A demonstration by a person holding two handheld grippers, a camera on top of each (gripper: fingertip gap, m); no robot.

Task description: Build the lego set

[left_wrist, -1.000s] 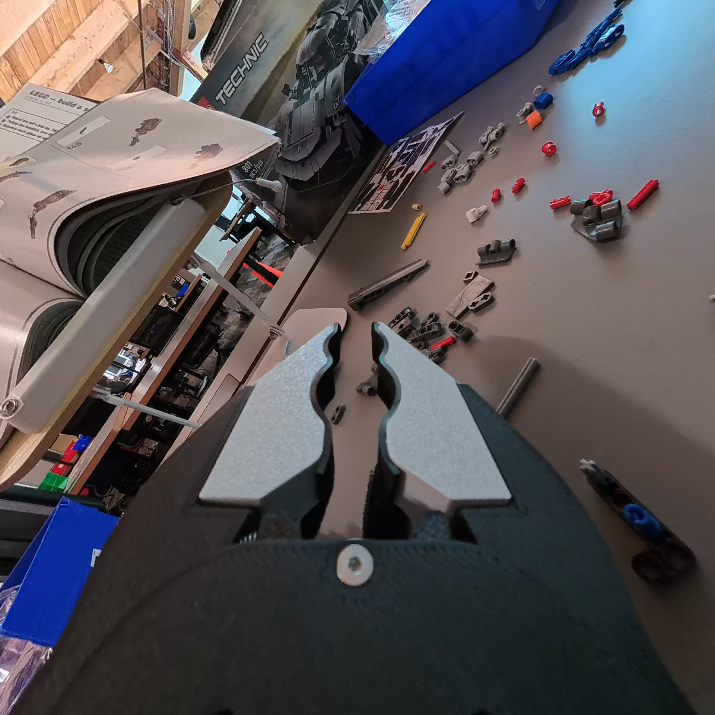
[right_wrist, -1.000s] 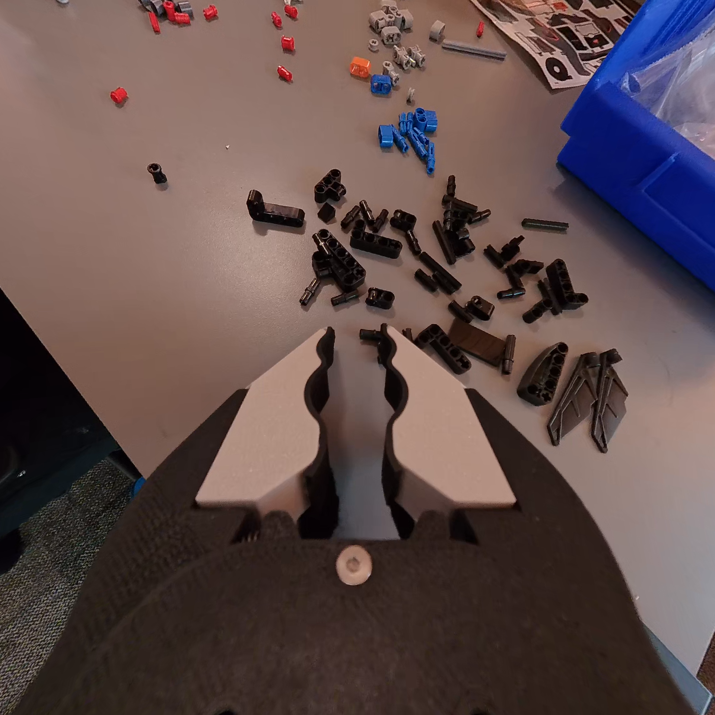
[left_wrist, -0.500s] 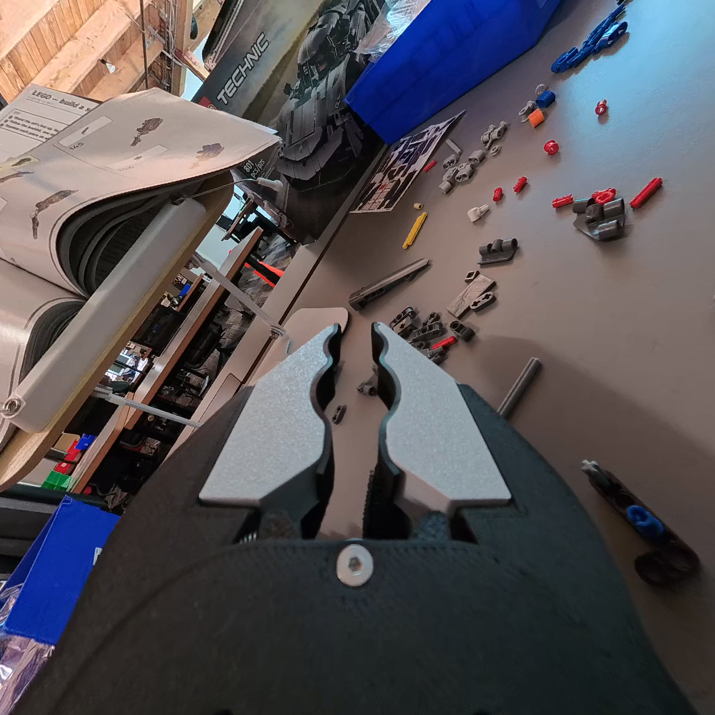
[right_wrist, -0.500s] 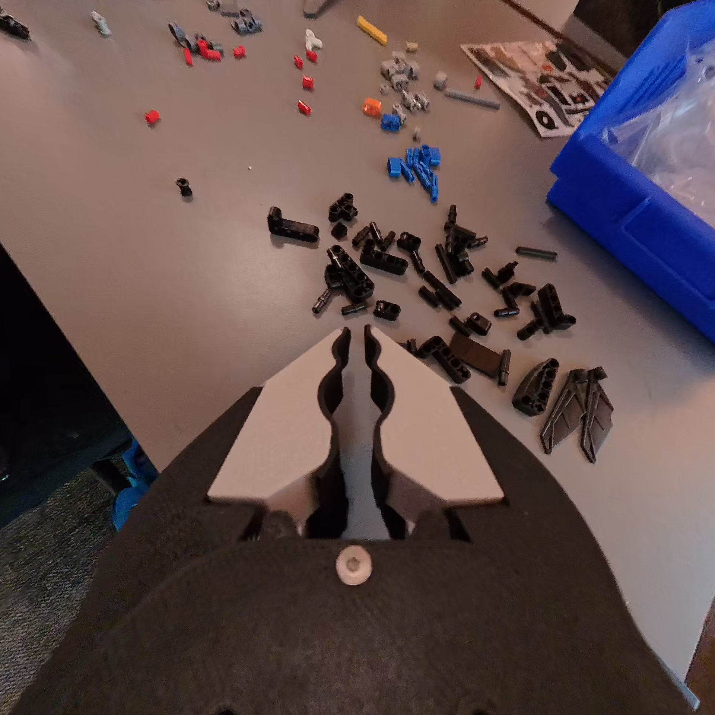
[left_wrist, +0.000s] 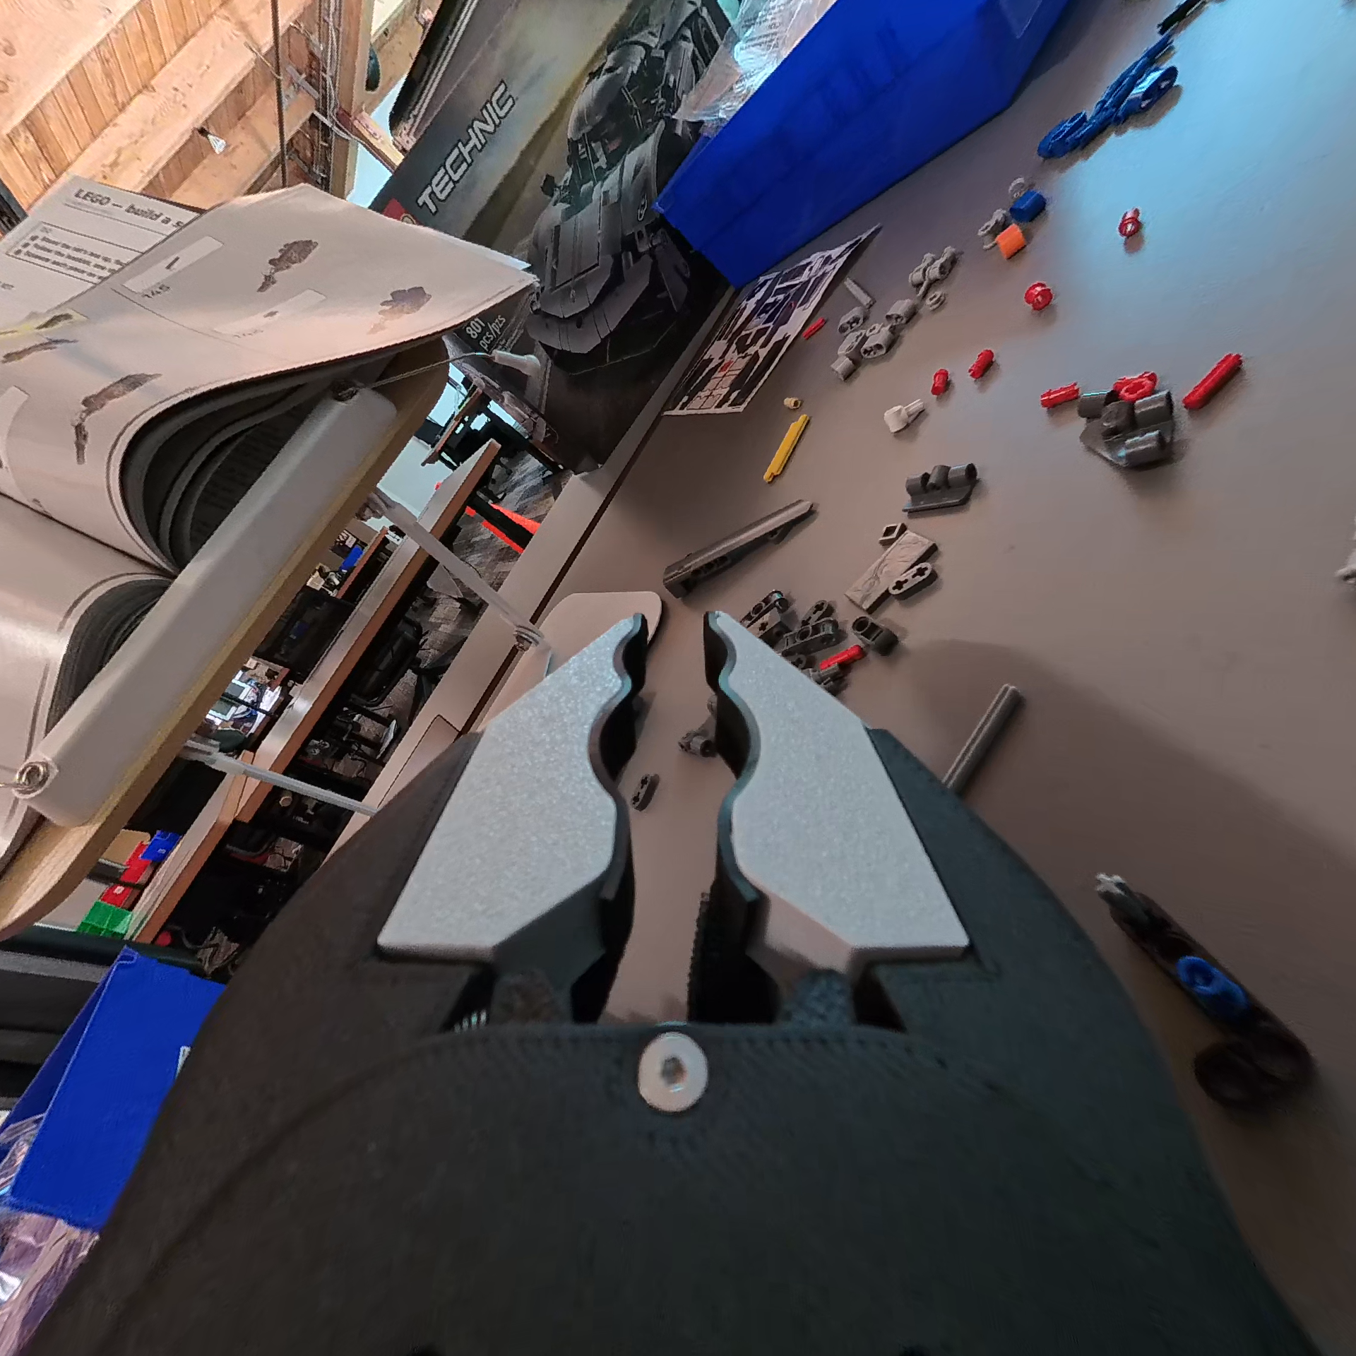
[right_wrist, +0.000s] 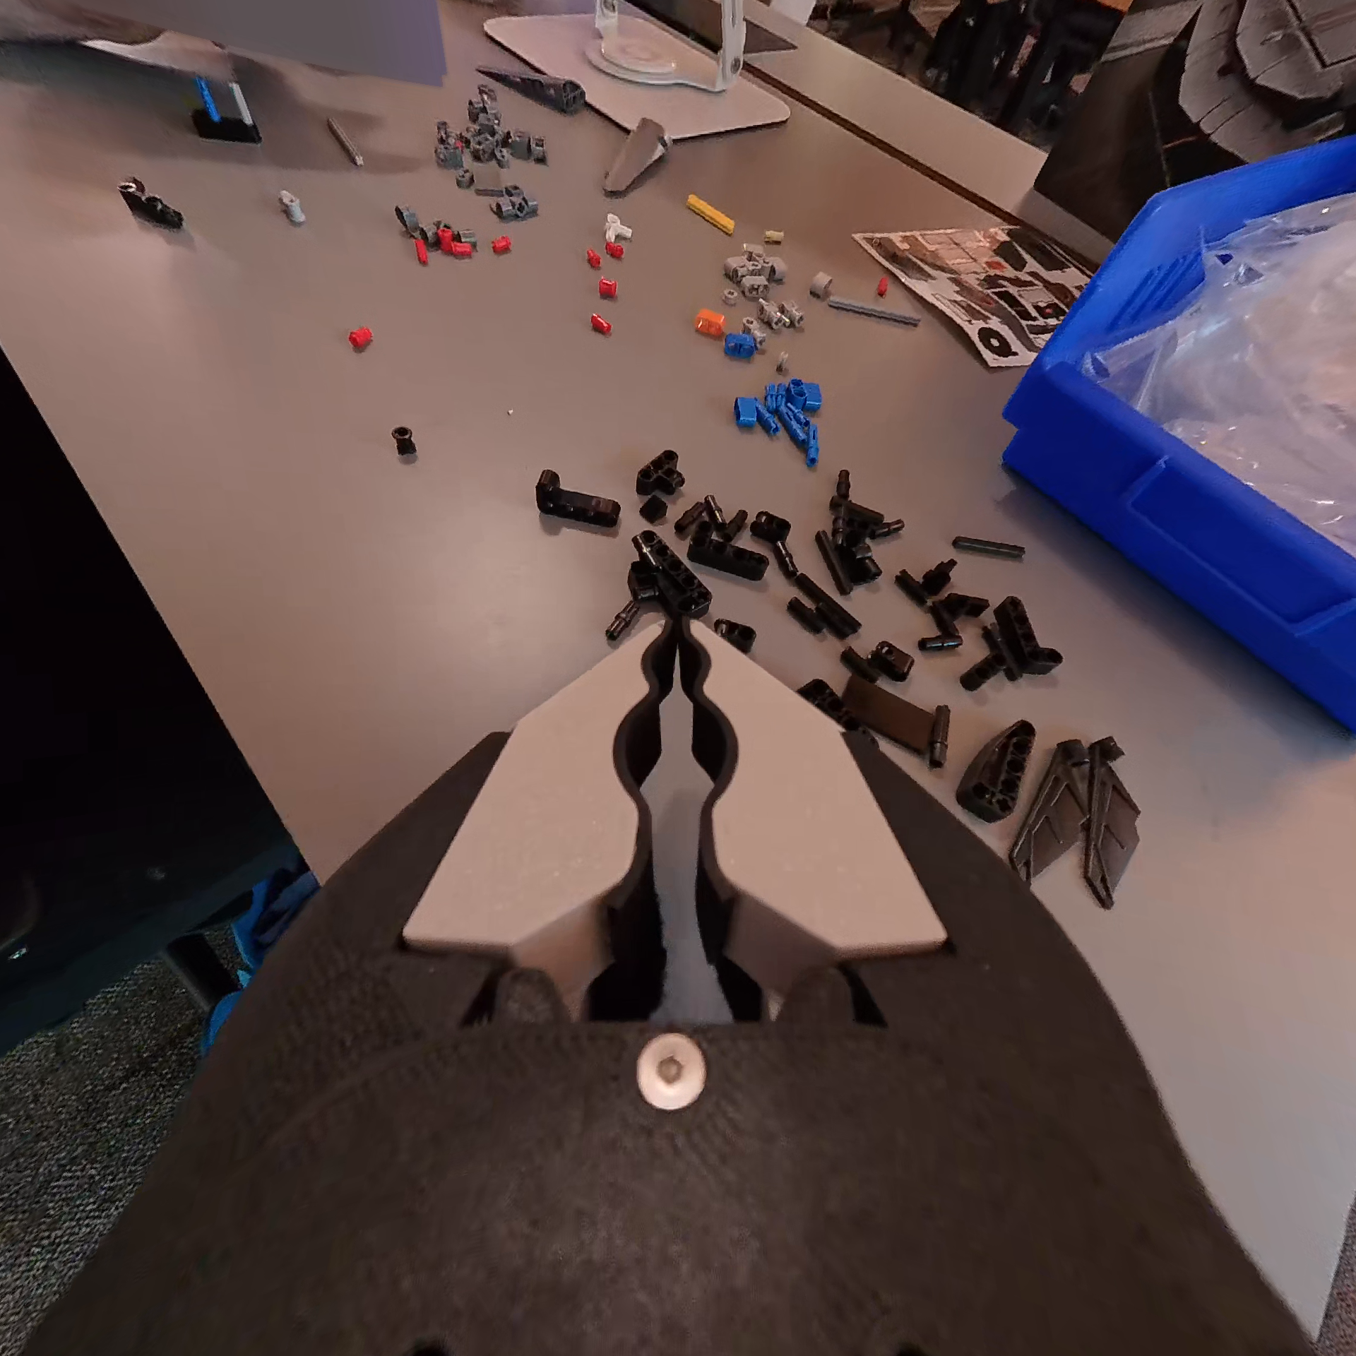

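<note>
My left gripper (left_wrist: 675, 624) hovers low over the grey table (left_wrist: 1101, 697), open by a narrow gap and empty. A small dark grey connector (left_wrist: 697, 742) lies on the table beneath its right finger, and a tiny dark piece (left_wrist: 643, 791) lies between the fingers farther back. A heap of dark grey connectors (left_wrist: 807, 638) lies just right of the tips. My right gripper (right_wrist: 676, 625) is shut, its tips touching, above the near edge of a scatter of black parts (right_wrist: 844, 587). A black holed beam (right_wrist: 671, 580) lies just beyond the tips.
A blue bin (right_wrist: 1211, 469) with plastic bags stands at right, a sticker sheet (right_wrist: 976, 286) behind it. Blue pieces (right_wrist: 785, 411), red pieces (right_wrist: 602, 286) and grey pieces (right_wrist: 484, 139) lie farther off. The table edge (right_wrist: 147, 514) drops away at left. A booklet stand (left_wrist: 220, 308) rises left. Tip to tip, the grippers are about 40 centimetres apart.
My right gripper closed from a small gap to fully shut, and rose and drew back, so more of the table shows. The left gripper stayed still and open.
</note>
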